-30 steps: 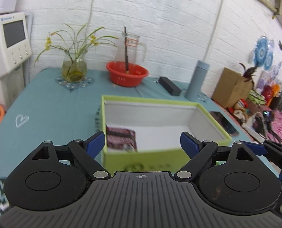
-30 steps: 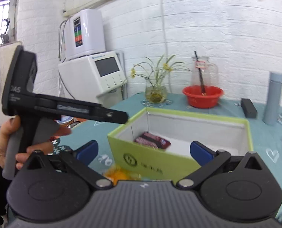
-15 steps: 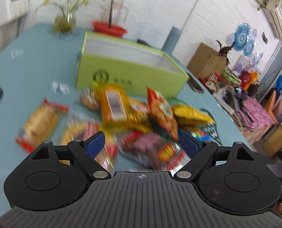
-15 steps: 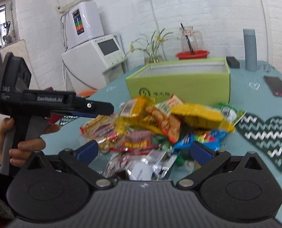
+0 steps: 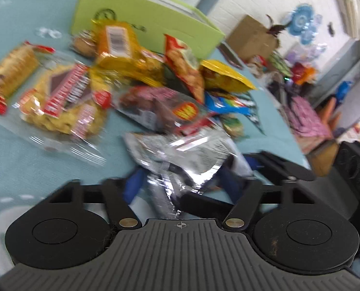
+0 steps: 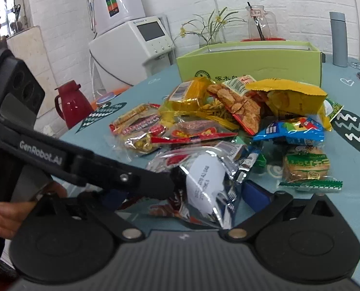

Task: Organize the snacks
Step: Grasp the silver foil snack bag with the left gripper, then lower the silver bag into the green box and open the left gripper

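Now both tongs, left [image 5: 181,184] and right [image 6: 187,194], have just been closing about the silver foil packet [image 6: 204,181] on the teal surface [image 6: 349,208], contact unclear; "GenRobot.AI" marks the left.

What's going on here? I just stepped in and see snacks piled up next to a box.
A person holds a two-finger gripper in each hand over a heap of snack packets on a teal table. Both the left gripper and the right gripper have just been closing around the same silver foil packet at the near edge of the heap. Whether the fingers already pinch it is unclear. The green box stands behind the heap.
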`<state>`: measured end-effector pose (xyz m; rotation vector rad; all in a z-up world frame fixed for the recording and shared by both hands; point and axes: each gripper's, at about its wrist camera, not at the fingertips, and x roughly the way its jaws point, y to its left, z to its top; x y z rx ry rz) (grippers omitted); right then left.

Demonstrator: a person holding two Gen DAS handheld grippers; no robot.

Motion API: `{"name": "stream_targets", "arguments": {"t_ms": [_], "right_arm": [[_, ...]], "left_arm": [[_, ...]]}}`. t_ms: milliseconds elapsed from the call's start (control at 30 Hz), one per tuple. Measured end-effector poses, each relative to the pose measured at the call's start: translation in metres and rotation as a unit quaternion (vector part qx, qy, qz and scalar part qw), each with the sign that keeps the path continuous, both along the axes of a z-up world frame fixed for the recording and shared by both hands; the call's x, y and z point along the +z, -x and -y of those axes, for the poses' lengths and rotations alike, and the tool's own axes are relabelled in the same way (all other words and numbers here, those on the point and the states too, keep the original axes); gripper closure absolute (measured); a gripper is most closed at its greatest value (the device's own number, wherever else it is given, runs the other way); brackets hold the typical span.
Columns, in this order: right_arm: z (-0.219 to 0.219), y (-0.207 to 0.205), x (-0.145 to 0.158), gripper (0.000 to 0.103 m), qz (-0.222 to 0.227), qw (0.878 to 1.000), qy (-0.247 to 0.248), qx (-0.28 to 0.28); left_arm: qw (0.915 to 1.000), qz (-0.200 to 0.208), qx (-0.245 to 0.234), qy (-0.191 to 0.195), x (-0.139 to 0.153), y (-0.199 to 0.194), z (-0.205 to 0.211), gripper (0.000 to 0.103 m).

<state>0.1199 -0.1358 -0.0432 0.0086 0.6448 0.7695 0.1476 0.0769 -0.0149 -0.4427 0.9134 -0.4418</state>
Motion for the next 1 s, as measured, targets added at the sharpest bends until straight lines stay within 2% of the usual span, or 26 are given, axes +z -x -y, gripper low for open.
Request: {"name": "stream_targets", "arguments": {"t_ms": [167,333,467,633,767,867,1000], "right_arm": [[-0.006,0.027,0.008,0.024,0.031,0.999,0.032,0.007],[-0.001,0.049,0.038,0.022,0.067,0.997,0.024,0.015],[-0.002,0.037,0.066,0.02,0.107,0.994,0.006,0.021],[-0.013,-0.035,0.092,0.019,0.142,0.99,0.0,0.015],[-0.029,-0.12,0.111,0.019,0.147,0.989,0.003,0.009],[-0.04,-0.179,0.116,0.019,0.126,0.992,0.007,0.009],[-0.056,-0.238,0.102,0.019,0.081,0.996,0.015,0.014]], "left_arm": [[0.9999,-0.008,-0.007,0.01,0.006,0.017,-0.001,0.068],[0.9983,0.053,-0.021,-0.007,0.05,0.037,0.001,0.068],[0.9946,0.099,-0.013,-0.028,0.083,0.014,0.0,0.066],[0.9863,0.148,-0.007,-0.073,0.117,-0.064,0.002,0.066],[0.9824,0.157,0.001,-0.101,0.134,-0.144,-0.002,0.065],[0.9845,0.139,0.01,-0.107,0.133,-0.199,-0.009,0.066],[0.99,0.099,0.013,-0.1,0.109,-0.25,-0.025,0.064]]}}
